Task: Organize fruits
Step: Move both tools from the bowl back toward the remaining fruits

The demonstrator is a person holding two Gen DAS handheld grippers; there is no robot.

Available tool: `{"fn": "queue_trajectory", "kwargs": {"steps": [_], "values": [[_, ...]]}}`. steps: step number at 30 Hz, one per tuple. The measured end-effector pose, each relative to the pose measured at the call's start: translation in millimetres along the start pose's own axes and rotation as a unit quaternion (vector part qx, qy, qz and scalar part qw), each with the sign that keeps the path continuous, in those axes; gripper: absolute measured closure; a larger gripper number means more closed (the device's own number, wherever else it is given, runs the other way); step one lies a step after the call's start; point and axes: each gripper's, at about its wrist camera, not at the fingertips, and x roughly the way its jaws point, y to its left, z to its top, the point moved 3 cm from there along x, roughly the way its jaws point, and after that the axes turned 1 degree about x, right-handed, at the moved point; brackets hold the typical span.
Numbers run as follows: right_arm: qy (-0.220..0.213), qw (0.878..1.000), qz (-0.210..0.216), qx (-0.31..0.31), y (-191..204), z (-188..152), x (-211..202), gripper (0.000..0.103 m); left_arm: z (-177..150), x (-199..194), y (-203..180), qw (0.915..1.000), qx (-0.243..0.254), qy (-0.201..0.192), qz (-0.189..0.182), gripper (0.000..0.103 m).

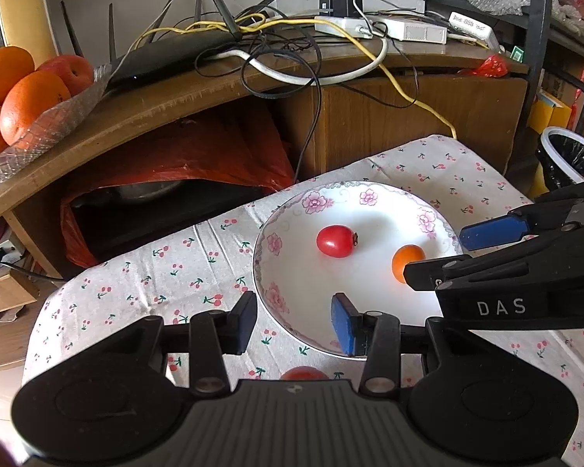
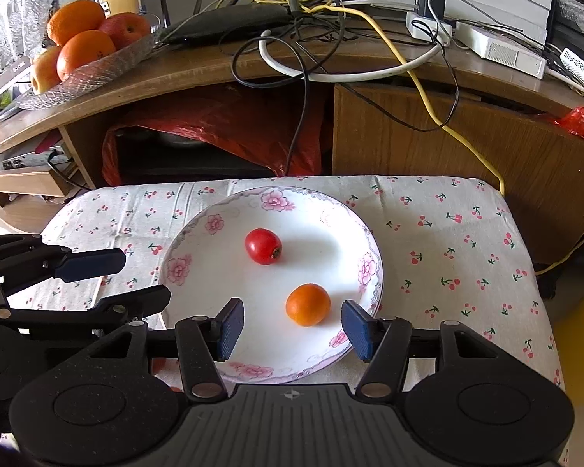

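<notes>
A red tomato point(image 2: 263, 246) and a small orange point(image 2: 307, 304) lie apart on the flowered plate point(image 2: 198, 241) on the bench. The right gripper point(image 2: 292, 329) hovers with fingers wide beside the orange; the left gripper point(image 1: 296, 321) also stands wide and empty.

Readable markings, one clear item: white capital letters "DAS" on the black body of the right gripper point(image 1: 440, 251), seen from the left wrist view where it reaches over the plate point(image 1: 288, 214). A white device point(image 1: 472, 25) on the wooden desk point(image 1: 167, 105) carries a dark printed row, too small to read. Nothing else legible in either view.
</notes>
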Motion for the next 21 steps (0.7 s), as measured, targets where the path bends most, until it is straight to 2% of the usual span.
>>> {"fn": "queue_trajectory", "kwargs": {"steps": [12,21], "values": [[0.002,1.0,0.016,-0.009,14,-15,-23,0.05,-14,-26,-1,1.0,0.004,-0.002,0.0,0.052],[0.024,0.999,0.043,0.002,22,-29,-31,0.05,-28,-42,2,0.9999,-0.006,0.007,-0.011,0.052]]}}
